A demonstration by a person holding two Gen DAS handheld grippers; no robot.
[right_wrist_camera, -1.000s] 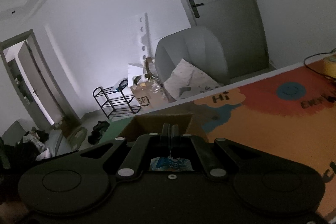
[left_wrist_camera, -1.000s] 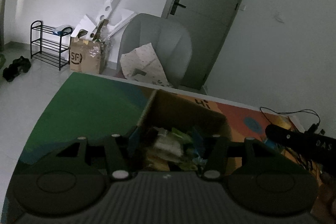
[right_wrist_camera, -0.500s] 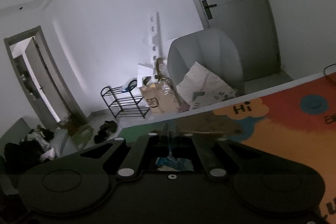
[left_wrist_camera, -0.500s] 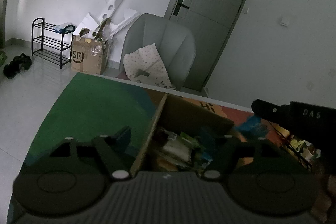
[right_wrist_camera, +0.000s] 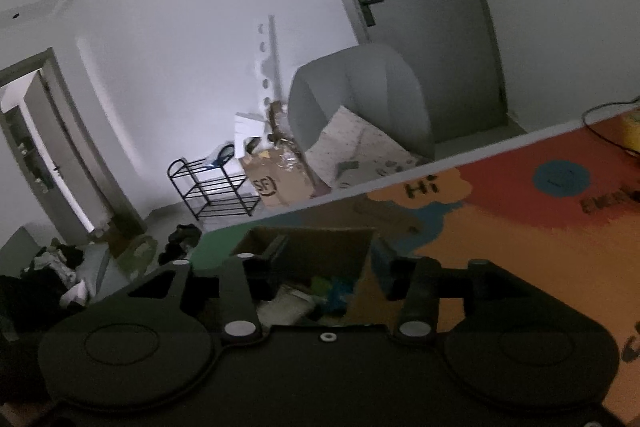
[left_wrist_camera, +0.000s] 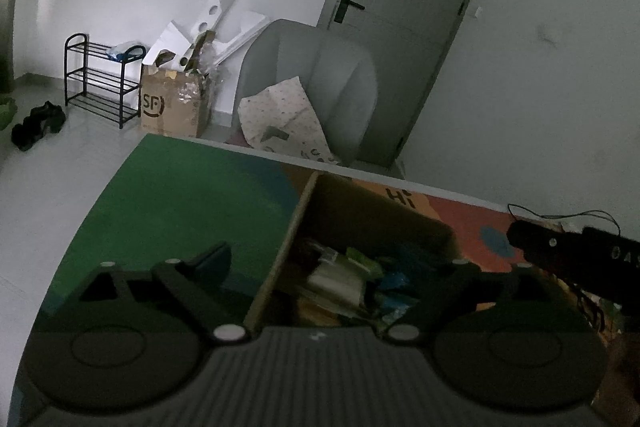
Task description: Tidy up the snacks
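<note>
An open cardboard box [left_wrist_camera: 372, 211] sits on the colourful table mat and holds several snack packets [left_wrist_camera: 348, 275] in green, white and blue. My left gripper [left_wrist_camera: 340, 263] is open and empty, its fingers straddling the box's left wall. My right gripper [right_wrist_camera: 332, 267] is open and empty above the same box [right_wrist_camera: 320, 247], with packets [right_wrist_camera: 320, 291] visible between its fingers. The right gripper's black body also shows in the left wrist view [left_wrist_camera: 568, 259], to the right of the box.
The mat is green [left_wrist_camera: 180, 195] to the left and orange-red [right_wrist_camera: 520, 211] to the right. A black cable [left_wrist_camera: 560, 215] lies at the table's far right edge. Beyond the table stand a grey armchair [left_wrist_camera: 316, 79], a cardboard carton [left_wrist_camera: 172, 103] and a shoe rack [left_wrist_camera: 96, 79].
My right gripper was shut on a blue packet over the box; it has opened and the packet is no longer between its fingers. My left gripper stays open by the box.
</note>
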